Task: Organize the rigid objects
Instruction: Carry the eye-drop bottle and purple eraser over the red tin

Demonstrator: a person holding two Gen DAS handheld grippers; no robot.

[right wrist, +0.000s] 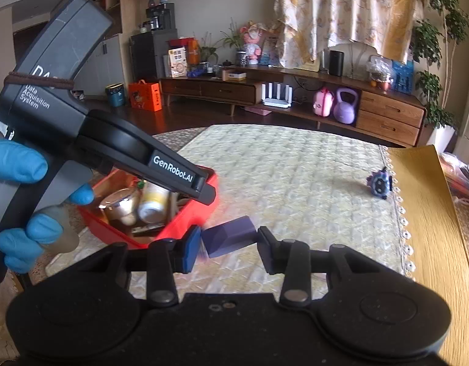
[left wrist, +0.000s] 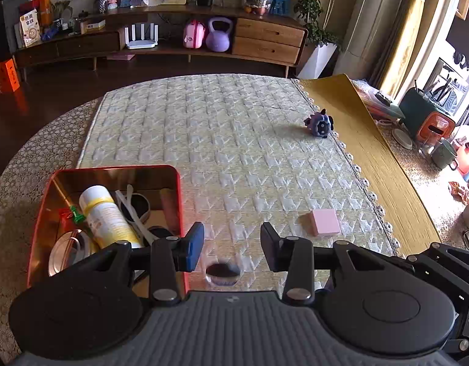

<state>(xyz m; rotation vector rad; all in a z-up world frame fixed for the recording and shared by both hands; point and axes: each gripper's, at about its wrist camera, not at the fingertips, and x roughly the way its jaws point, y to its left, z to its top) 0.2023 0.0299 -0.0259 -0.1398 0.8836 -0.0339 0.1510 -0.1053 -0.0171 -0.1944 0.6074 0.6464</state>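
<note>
Over the quilted mat (right wrist: 295, 183), left gripper (right wrist: 204, 189) reads "GenRobot.AI".

Red tin (left wrist: 179, 201); pink block (left wrist: 326, 222); purple block (right wrist: 231, 239); cream houndstooth-patterned cloth (left wrist: 234, 140).

The red tin (left wrist: 112, 169) looks like metal, its inner walls glossy and copper-toned. Inside it, a white and yellow bottle (left wrist: 106, 216) has a smooth plastic sheen, and a round lid (left wrist: 68, 250) shines like polished metal. The bench (left wrist: 36, 152) wears a quilted cloth cover (left wrist: 234, 140), matt and ridged. At right lies a smooth yellow mat (left wrist: 377, 158). The pink block (left wrist: 326, 222) looks matt. Each hand-held gripper (left wrist: 231, 244) is matt black plastic.
</note>
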